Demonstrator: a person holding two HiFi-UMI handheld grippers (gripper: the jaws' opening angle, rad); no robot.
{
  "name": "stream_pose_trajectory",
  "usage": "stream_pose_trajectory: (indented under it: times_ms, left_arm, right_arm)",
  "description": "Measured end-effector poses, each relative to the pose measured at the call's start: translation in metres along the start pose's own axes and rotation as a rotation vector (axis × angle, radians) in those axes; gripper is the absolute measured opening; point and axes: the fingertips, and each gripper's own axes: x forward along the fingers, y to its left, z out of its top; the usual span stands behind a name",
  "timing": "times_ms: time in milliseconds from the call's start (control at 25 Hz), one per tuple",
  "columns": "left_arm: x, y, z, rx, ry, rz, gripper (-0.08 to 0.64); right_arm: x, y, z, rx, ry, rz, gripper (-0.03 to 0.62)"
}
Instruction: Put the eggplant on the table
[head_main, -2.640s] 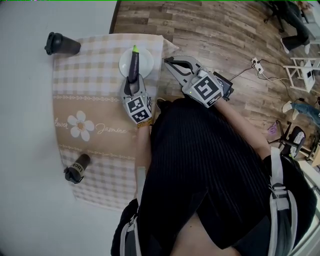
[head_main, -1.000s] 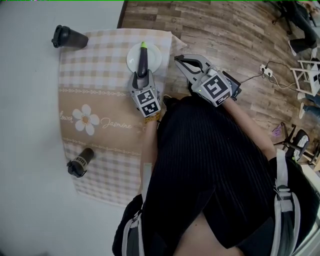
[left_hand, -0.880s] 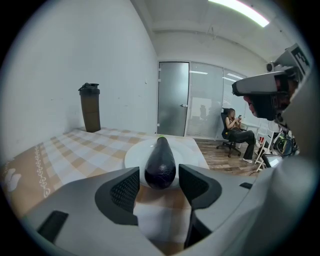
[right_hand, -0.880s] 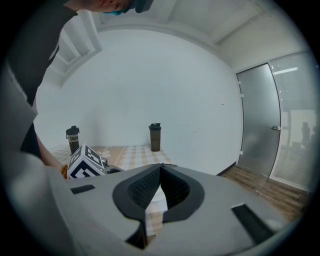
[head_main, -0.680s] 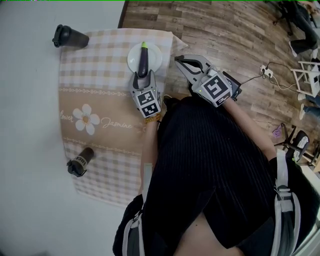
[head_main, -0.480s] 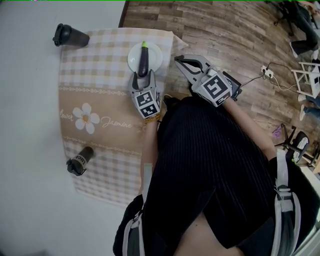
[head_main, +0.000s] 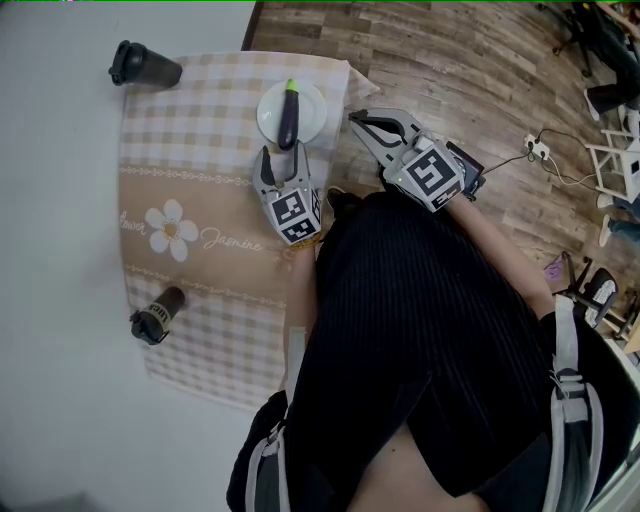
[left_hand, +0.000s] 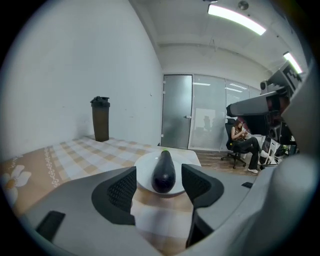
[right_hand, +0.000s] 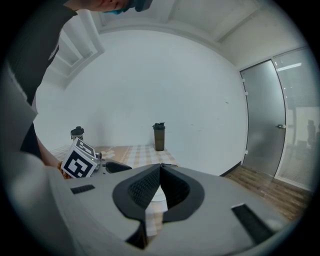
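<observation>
A dark purple eggplant with a green stem lies on a white plate near the far right corner of the checked tablecloth. My left gripper stands open just short of the eggplant's near end. In the left gripper view the eggplant shows on the plate beyond the spread jaws, and neither pad touches it. My right gripper hangs shut past the table's right edge, over the wood floor. Its pads meet at the tips with nothing between them.
A black shaker bottle stands at the cloth's far left corner. A small dark bottle lies near the left front. A daisy print marks the cloth. A person sits on an office chair by glass doors.
My left gripper's jaws have spread and it has drawn back from the eggplant toward the person. The eggplant stays on the plate. My right gripper has kept still.
</observation>
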Motion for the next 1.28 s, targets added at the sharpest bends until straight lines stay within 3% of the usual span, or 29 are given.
stream_pose_trajectory:
  times_ms: [360,920,1280]
  left_arm:
    - [-0.025,0.005,0.059,0.006,-0.164,0.057,0.295]
    - [-0.055,-0.013,0.155,0.054,-0.363,0.03,0.295]
    - [-0.069,-0.024,0.18,0.096,-0.403,0.011,0.265]
  right_arm:
    - [-0.004,-0.001,-0.002,0.004,0.003,0.011,0.006]
    - [-0.003,-0.009,0.008,0.012,-0.031,0.01,0.006]
    - [0.002,-0.005,0.03,0.004,-0.079,0.028,0.006]
